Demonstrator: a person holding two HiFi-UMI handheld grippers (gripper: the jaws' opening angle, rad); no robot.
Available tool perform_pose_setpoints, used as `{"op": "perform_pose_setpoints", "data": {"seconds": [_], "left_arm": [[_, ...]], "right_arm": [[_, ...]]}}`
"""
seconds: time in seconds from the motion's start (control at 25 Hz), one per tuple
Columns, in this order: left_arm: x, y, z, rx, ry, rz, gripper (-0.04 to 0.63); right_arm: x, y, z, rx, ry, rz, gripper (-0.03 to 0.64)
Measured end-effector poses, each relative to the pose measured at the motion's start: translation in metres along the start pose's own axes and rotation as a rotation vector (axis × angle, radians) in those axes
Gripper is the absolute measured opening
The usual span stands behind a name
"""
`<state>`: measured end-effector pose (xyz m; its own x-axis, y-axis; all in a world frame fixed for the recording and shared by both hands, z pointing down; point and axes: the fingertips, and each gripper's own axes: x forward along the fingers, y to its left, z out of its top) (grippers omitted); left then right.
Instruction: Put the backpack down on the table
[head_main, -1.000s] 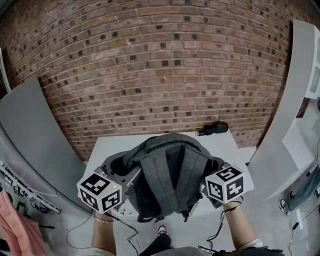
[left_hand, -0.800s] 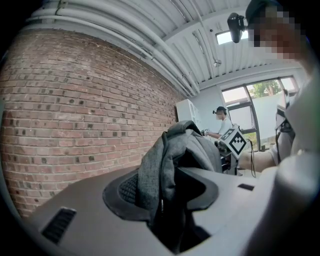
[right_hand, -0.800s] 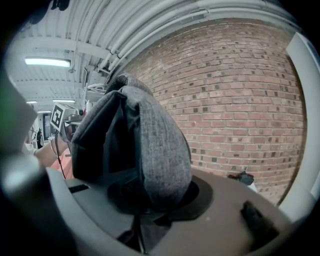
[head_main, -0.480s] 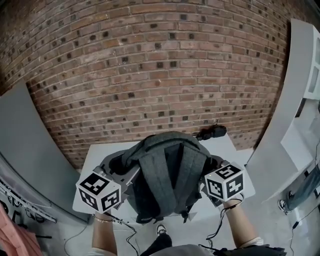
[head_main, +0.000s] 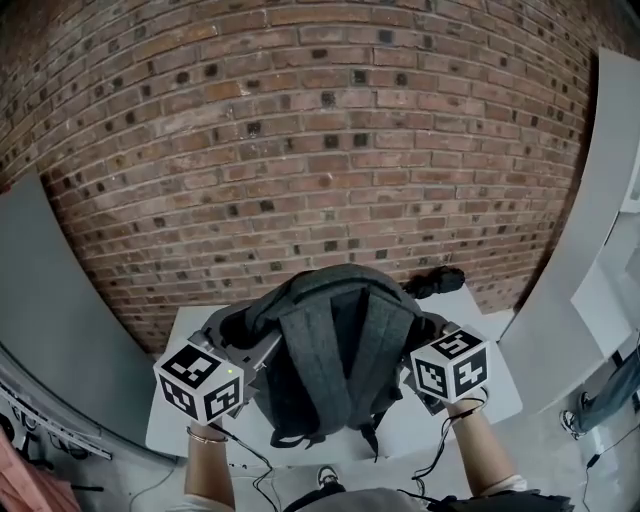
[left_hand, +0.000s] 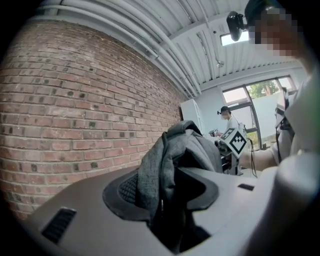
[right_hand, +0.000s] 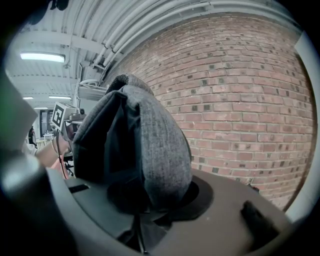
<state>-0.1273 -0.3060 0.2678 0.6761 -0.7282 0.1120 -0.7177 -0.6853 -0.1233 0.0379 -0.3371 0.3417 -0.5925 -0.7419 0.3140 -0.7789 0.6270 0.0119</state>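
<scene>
A grey backpack hangs upright between my two grippers, over a white table, its straps facing me. My left gripper is shut on the fabric of its left side, and my right gripper is shut on its right side. In the left gripper view the pads pinch a fold of the grey backpack at my left gripper. The right gripper view shows the backpack bulging up out of my right gripper. Whether its bottom touches the table is hidden.
A black object lies at the table's far right corner. A brick wall stands right behind the table, with grey panels on both sides. Cables run across the floor below the table's front edge.
Both grippers have carried the backpack forward towards the brick wall, so more of the table now lies under it. Neither grip has changed.
</scene>
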Motion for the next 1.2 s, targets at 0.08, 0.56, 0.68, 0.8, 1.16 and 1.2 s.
{"op": "perform_pose_setpoints", "data": {"seconds": [0.08, 0.56, 0.68, 0.8, 1.16, 1.2], "left_arm": [[0.008, 0.012, -0.002, 0.0, 0.004, -0.004, 0.179], [0.05, 0.084, -0.012, -0.013, 0.006, -0.029, 0.179], [0.06, 0.099, -0.018, -0.014, 0.004, -0.038, 0.179], [0.069, 0.107, -0.027, -0.028, 0.003, -0.049, 0.179], [0.09, 0.119, -0.039, -0.068, 0.029, -0.041, 0.179], [0.092, 0.12, -0.039, -0.067, 0.032, -0.037, 0.179]], "right_arm": [[0.013, -0.005, 0.003, 0.004, 0.002, 0.0, 0.117], [0.084, -0.034, 0.021, 0.013, 0.027, -0.014, 0.117], [0.099, -0.041, 0.021, 0.019, 0.033, -0.019, 0.117], [0.11, -0.048, 0.017, 0.02, 0.043, -0.025, 0.117], [0.129, -0.065, 0.011, 0.015, 0.083, 0.003, 0.119], [0.131, -0.067, 0.011, 0.015, 0.084, 0.009, 0.119]]}}
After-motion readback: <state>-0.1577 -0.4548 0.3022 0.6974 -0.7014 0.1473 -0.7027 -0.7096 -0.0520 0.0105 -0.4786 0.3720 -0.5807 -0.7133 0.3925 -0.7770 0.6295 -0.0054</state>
